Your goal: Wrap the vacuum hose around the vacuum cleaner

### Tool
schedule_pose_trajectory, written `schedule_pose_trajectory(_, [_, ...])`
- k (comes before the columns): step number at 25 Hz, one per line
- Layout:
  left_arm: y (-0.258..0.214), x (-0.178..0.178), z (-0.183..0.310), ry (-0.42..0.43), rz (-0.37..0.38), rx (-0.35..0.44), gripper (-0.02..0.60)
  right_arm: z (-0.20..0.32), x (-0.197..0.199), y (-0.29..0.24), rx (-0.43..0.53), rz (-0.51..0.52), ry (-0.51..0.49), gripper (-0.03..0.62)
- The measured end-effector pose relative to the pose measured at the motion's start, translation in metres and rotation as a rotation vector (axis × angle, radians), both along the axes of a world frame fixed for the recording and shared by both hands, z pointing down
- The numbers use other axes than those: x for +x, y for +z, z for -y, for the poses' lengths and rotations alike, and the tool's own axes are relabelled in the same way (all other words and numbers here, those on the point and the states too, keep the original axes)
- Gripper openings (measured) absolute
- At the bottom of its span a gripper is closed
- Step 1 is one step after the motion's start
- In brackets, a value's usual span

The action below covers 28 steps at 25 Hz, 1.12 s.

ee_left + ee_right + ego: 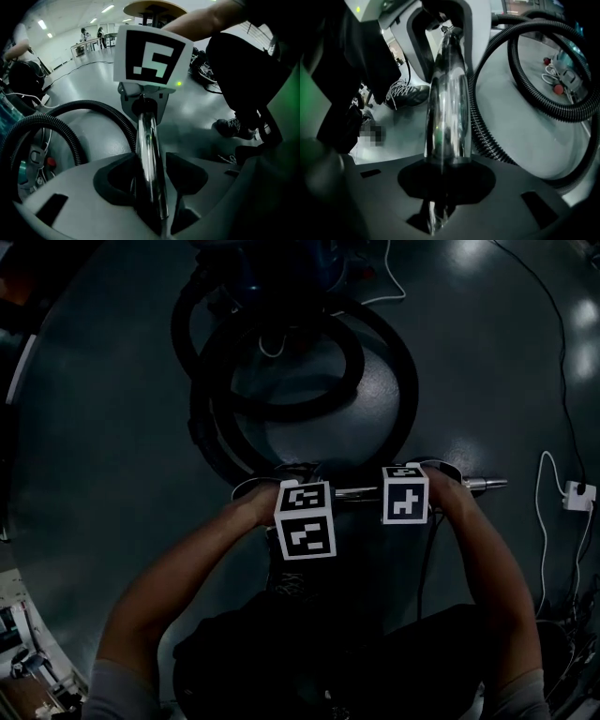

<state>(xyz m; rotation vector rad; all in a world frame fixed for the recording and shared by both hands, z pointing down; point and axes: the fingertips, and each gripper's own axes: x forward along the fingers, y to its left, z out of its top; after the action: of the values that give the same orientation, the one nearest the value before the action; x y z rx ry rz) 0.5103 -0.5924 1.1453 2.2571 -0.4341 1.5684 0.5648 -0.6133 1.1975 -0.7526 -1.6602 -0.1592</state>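
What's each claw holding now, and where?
Right claw clamps the metal wand toward its free end. Left claw is open around the wand nearer the hose, gripping nothing.

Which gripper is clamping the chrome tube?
The right gripper: its jaws press on the chrome tube, while the left gripper has its jaws apart around it.

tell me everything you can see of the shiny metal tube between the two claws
The shiny chrome metal tube is straight, smooth and mirror-bright, lying crosswise before the person. The right claw is shut on it. The left claw has it between its jaws, which stand apart with a gap beside it. Its narrower end sticks out past the right claw.
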Motion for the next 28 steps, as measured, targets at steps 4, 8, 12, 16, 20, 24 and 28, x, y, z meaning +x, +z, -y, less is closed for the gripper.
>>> schedule_pose_trajectory(4, [0.017, 0.0, 0.004, -0.012, -0.005, 0.071, 0.179, 0.001, -0.001, 0.014, 0.038, 0.014, 0.047, 0.089])
schedule_pose_trajectory(8, [0.02, 0.006, 0.011, -0.031, -0.035, 0.109, 0.178, 0.016, 0.0, 0.016, 0.103, 0.089, 0.129, 0.107])
schedule_pose_trajectory(12, [0.025, 0.009, 0.014, -0.032, -0.048, 0.116, 0.178, 0.039, 0.017, 0.012, 0.141, 0.125, 0.243, 0.209])
schedule_pose_trajectory(16, [0.031, 0.006, 0.016, -0.035, -0.037, 0.123, 0.178, 0.05, 0.029, -0.003, 0.099, 0.167, 0.376, 0.221])
schedule_pose_trajectory(20, [0.043, 0.003, 0.014, -0.037, -0.02, 0.113, 0.179, 0.053, 0.032, -0.019, 0.071, 0.205, 0.44, 0.221])
schedule_pose_trajectory(24, [0.057, 0.001, 0.016, -0.054, 0.008, 0.08, 0.179, 0.056, 0.024, -0.035, 0.042, 0.274, 0.508, 0.219])
schedule_pose_trajectory(28, [0.067, 0.002, 0.013, -0.074, 0.022, 0.047, 0.181, 0.052, 0.024, -0.045, 0.041, 0.314, 0.516, 0.219])
